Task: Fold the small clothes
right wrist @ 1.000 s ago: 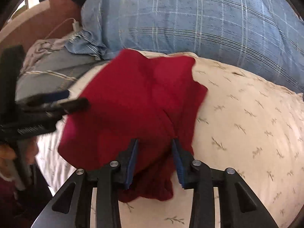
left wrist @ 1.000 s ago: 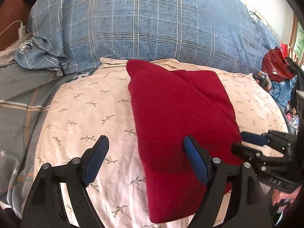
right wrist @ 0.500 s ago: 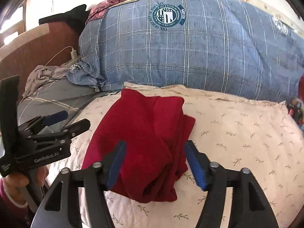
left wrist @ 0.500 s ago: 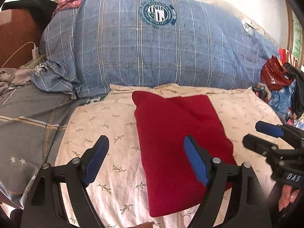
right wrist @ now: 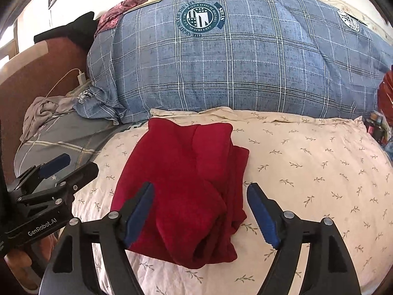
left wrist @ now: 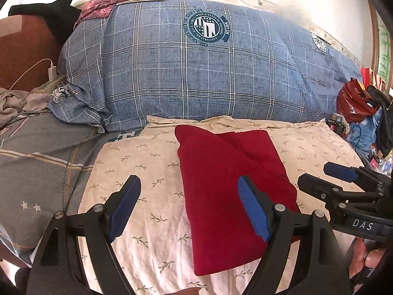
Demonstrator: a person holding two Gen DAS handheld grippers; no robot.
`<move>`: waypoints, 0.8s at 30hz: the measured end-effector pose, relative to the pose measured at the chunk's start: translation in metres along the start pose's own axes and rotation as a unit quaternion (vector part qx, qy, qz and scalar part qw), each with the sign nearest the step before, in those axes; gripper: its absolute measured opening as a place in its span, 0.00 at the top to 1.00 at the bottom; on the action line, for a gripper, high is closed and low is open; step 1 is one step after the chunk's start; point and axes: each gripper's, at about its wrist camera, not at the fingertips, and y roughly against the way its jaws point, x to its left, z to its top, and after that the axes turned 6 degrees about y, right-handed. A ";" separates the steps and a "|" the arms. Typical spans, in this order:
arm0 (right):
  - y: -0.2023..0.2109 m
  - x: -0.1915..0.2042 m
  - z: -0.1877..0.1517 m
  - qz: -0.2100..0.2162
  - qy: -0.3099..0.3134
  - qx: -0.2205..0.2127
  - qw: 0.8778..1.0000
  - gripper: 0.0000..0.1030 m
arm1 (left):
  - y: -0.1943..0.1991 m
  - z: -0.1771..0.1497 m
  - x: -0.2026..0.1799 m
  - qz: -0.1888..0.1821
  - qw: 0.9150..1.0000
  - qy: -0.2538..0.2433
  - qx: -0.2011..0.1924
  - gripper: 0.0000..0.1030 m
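Note:
A dark red garment [left wrist: 228, 186] lies folded into a thick rectangle on a cream leaf-print cloth [left wrist: 147, 172]; it also shows in the right wrist view [right wrist: 186, 186], with loose layered edges at its right side. My left gripper [left wrist: 189, 204] is open and empty, held above and in front of the garment's left edge. My right gripper [right wrist: 200, 209] is open and empty, held back above the garment's near end. Each gripper shows in the other's view: the right one [left wrist: 343, 184] and the left one [right wrist: 61, 172].
A large blue plaid pillow [left wrist: 208, 73] fills the back. A grey plaid blanket [left wrist: 36, 159] lies at the left with a charger and cable [left wrist: 51, 71]. A red bag [left wrist: 353, 100] and clutter sit at the far right. A brown headboard [right wrist: 29, 86] stands at the left.
My right gripper has let go of the red garment and opened. Both grippers have drawn back and up from the garment, which now lies still.

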 end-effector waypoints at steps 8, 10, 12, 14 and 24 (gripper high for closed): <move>-0.002 0.002 0.001 0.002 0.001 -0.001 1.000 0.22 | -0.001 -0.001 -0.001 0.001 1.000 0.000 0.000 0.21; -0.003 0.003 0.001 0.004 0.000 0.001 1.000 0.22 | -0.002 -0.002 -0.001 0.001 1.000 0.000 0.001 0.21; -0.004 0.004 0.001 0.006 0.001 0.002 1.000 0.22 | -0.003 -0.002 0.000 0.001 1.000 0.000 0.003 0.21; -0.005 0.005 0.001 0.006 0.003 0.003 1.000 0.22 | -0.004 -0.002 0.000 0.002 1.000 0.000 0.003 0.21; -0.008 0.005 0.002 0.008 0.003 0.006 1.000 0.22 | -0.006 -0.003 0.002 0.003 1.000 0.002 0.008 0.21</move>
